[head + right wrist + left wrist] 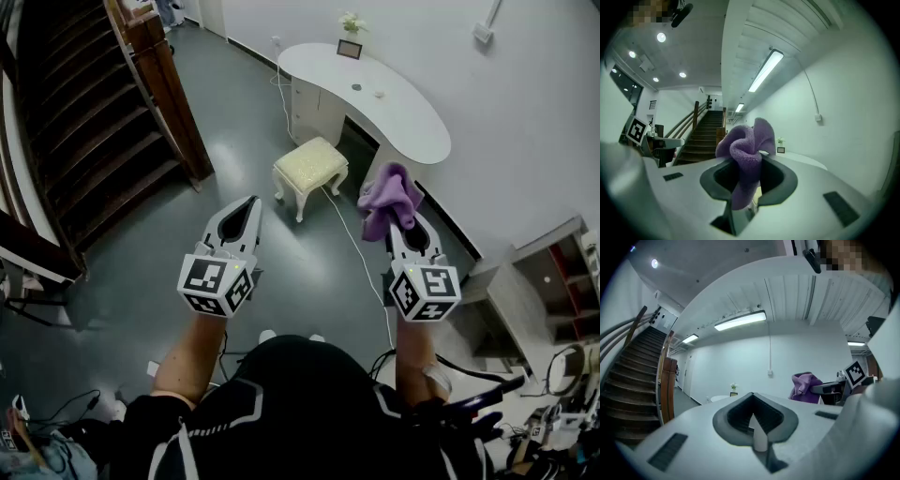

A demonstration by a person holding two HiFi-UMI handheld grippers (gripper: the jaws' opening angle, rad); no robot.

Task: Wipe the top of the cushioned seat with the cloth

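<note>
A small stool with a cream cushioned seat [311,163] and white legs stands on the grey floor in front of the desk. A purple cloth [388,199] [745,154] bunches out of my right gripper [401,225], whose jaws are shut on it; the cloth [805,386] also shows in the left gripper view. My left gripper [246,208] is held up at the left with its jaws shut and nothing in them. Both grippers hang in the air well short of the stool, pointing roughly towards it.
A curved white desk [375,94] with a small plant [352,22] stands behind the stool by the wall. A dark wooden staircase [103,122] rises at the left. A white cable [356,246] runs across the floor beside the stool. Shelving [553,281] stands at the right.
</note>
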